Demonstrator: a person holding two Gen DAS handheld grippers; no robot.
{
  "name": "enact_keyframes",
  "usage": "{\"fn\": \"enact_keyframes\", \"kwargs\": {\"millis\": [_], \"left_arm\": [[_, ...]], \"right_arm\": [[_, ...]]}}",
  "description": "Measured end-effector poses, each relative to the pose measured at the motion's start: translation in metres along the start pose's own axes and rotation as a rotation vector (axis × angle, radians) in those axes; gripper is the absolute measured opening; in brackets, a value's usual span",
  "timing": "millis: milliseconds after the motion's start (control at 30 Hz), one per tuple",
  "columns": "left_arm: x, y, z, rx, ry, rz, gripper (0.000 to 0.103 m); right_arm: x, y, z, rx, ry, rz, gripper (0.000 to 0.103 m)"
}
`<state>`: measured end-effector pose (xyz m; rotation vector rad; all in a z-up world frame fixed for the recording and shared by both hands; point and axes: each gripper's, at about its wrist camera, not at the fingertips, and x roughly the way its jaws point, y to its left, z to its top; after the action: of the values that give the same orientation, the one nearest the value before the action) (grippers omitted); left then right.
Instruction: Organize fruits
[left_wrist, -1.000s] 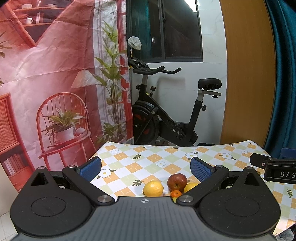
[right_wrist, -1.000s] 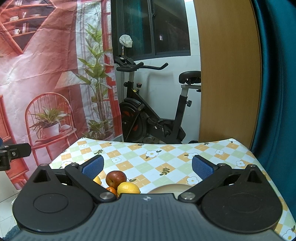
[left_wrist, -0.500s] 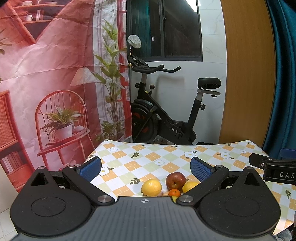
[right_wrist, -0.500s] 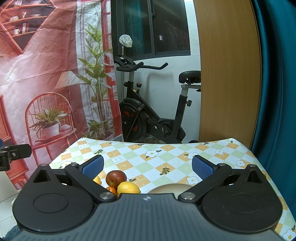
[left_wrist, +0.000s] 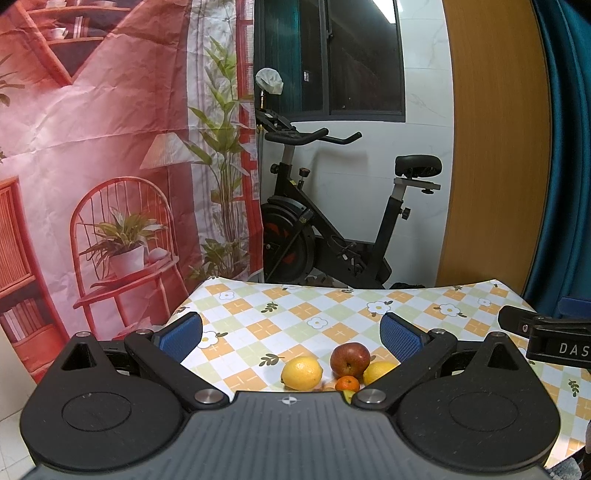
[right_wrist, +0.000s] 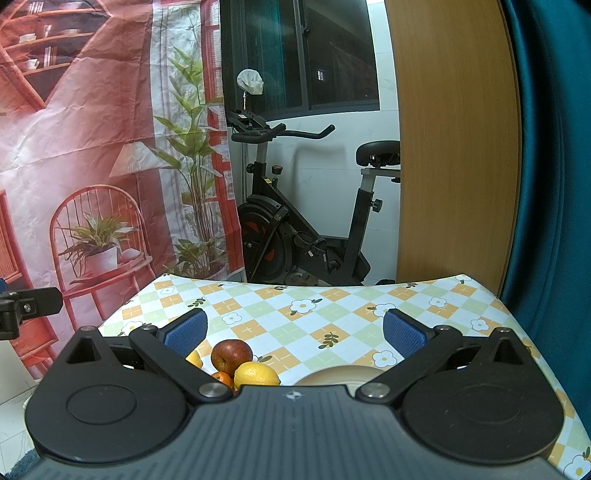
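Observation:
A red apple (left_wrist: 349, 359), two lemons (left_wrist: 301, 373) (left_wrist: 379, 371) and a small orange (left_wrist: 347, 383) lie together on the checked tablecloth (left_wrist: 295, 314). My left gripper (left_wrist: 291, 334) is open and empty above the near edge, with the fruit just below and between its fingers. My right gripper (right_wrist: 293, 332) is open and empty. In the right wrist view the apple (right_wrist: 231, 355), a lemon (right_wrist: 256, 374) and the orange (right_wrist: 222, 378) sit near its left finger. A tan plate (right_wrist: 340, 376) rim shows under the right gripper.
An exercise bike (left_wrist: 332, 229) stands behind the table's far edge. A red printed backdrop (left_wrist: 92, 166) hangs at left, a wooden panel (left_wrist: 491, 147) and teal curtain (left_wrist: 565, 147) at right. The right gripper's tip (left_wrist: 546, 332) shows at the left view's right edge.
The left wrist view has shifted slightly, so the fruit sits a little lower and nearer. The right gripper has not moved. Both stay open.

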<state>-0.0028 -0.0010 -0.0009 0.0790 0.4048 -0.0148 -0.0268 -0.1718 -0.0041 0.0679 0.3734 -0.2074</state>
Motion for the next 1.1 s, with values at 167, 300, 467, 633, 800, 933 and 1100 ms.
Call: {"fn": "enact_keyframes", "kwargs": {"millis": [167, 300, 467, 633, 800, 933, 1100], "left_arm": [[0.001, 0.001, 0.000, -0.004, 0.006, 0.008, 0.103], [0.004, 0.003, -0.001, -0.005, 0.012, 0.012, 0.103], [0.013, 0.002, -0.003, 0.029, 0.000, 0.026, 0.103], [0.031, 0.000, -0.012, 0.071, 0.008, 0.042, 0.103], [0.054, 0.007, -0.024, 0.064, 0.025, 0.043, 0.103], [0.075, 0.015, -0.033, 0.060, 0.061, 0.064, 0.102], [0.095, 0.025, -0.040, 0.037, 0.096, 0.064, 0.100]], "right_arm": [[0.002, -0.003, 0.002, 0.011, -0.003, 0.000, 0.103], [0.001, -0.003, 0.002, 0.019, 0.003, 0.020, 0.103], [0.004, -0.003, 0.001, 0.041, -0.012, 0.036, 0.103], [0.015, -0.007, -0.014, 0.072, -0.113, 0.036, 0.103], [0.041, -0.019, -0.027, 0.101, -0.147, 0.113, 0.103], [0.065, -0.023, -0.033, 0.110, -0.130, 0.166, 0.103], [0.083, -0.016, -0.036, 0.020, -0.135, 0.174, 0.103]]}}
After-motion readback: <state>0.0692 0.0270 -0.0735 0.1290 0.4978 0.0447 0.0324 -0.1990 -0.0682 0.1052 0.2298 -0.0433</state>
